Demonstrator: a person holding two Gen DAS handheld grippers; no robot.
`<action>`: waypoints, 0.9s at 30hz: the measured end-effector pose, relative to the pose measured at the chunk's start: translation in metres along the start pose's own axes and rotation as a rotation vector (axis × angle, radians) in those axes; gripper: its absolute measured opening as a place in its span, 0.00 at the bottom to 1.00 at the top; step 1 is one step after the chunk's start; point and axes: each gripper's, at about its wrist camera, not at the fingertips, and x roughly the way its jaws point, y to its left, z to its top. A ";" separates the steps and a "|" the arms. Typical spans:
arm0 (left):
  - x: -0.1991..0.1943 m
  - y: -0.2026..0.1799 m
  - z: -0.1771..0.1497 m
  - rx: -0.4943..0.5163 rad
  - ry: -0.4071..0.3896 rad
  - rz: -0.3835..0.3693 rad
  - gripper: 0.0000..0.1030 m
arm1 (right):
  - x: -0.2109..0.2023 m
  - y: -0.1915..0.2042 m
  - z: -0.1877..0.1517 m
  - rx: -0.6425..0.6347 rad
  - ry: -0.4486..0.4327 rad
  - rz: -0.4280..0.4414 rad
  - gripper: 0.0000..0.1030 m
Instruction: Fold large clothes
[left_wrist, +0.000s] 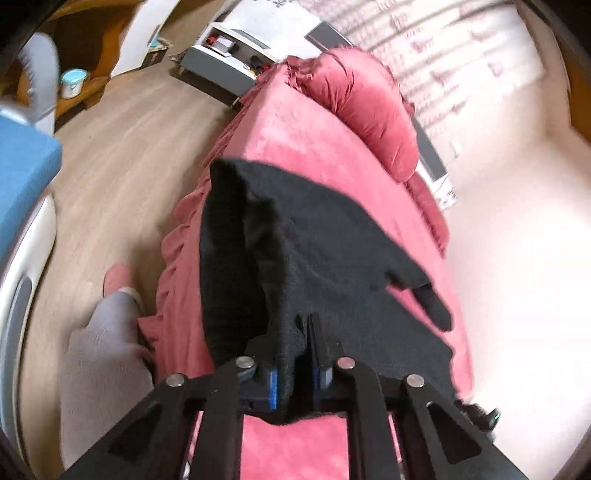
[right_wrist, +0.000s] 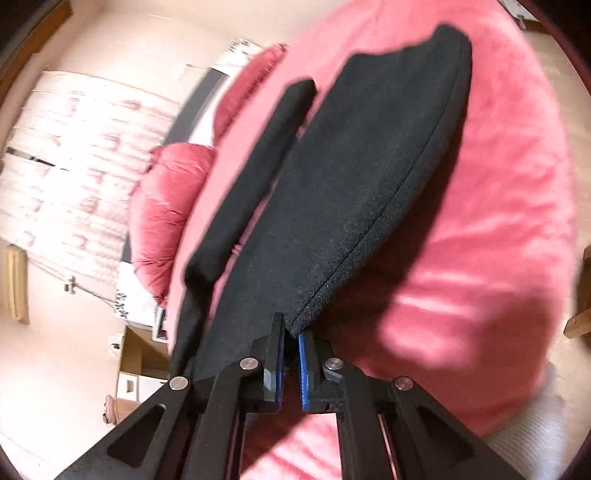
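Observation:
A large black garment (left_wrist: 314, 251) hangs over a bed with a pink cover (left_wrist: 288, 147). My left gripper (left_wrist: 301, 332) is shut on the black garment's near edge, and folds of cloth drape down in front of it. In the right wrist view the same black garment (right_wrist: 362, 177) stretches away from my right gripper (right_wrist: 290, 328), which is shut on its hemmed corner and holds it above the pink cover (right_wrist: 480, 240). A black sleeve (right_wrist: 258, 177) hangs to the left of the main panel.
Pink pillows (left_wrist: 369, 103) lie at the head of the bed. Wooden floor (left_wrist: 129, 147) runs to the left, with a person's grey-clad leg and pink slipper (left_wrist: 110, 295) beside the bed. A grey-white cabinet (left_wrist: 229, 55) stands beyond. A curtain (right_wrist: 74, 166) hangs by the wall.

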 end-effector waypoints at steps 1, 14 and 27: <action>-0.014 0.006 -0.001 -0.016 -0.008 -0.009 0.06 | -0.015 -0.001 0.000 -0.006 -0.011 0.016 0.05; -0.016 0.020 -0.004 0.075 -0.104 0.279 0.11 | -0.044 -0.012 -0.001 -0.225 -0.091 -0.420 0.31; 0.220 -0.205 -0.039 0.691 0.114 0.066 0.40 | 0.132 0.052 0.163 -0.065 0.019 -0.100 0.38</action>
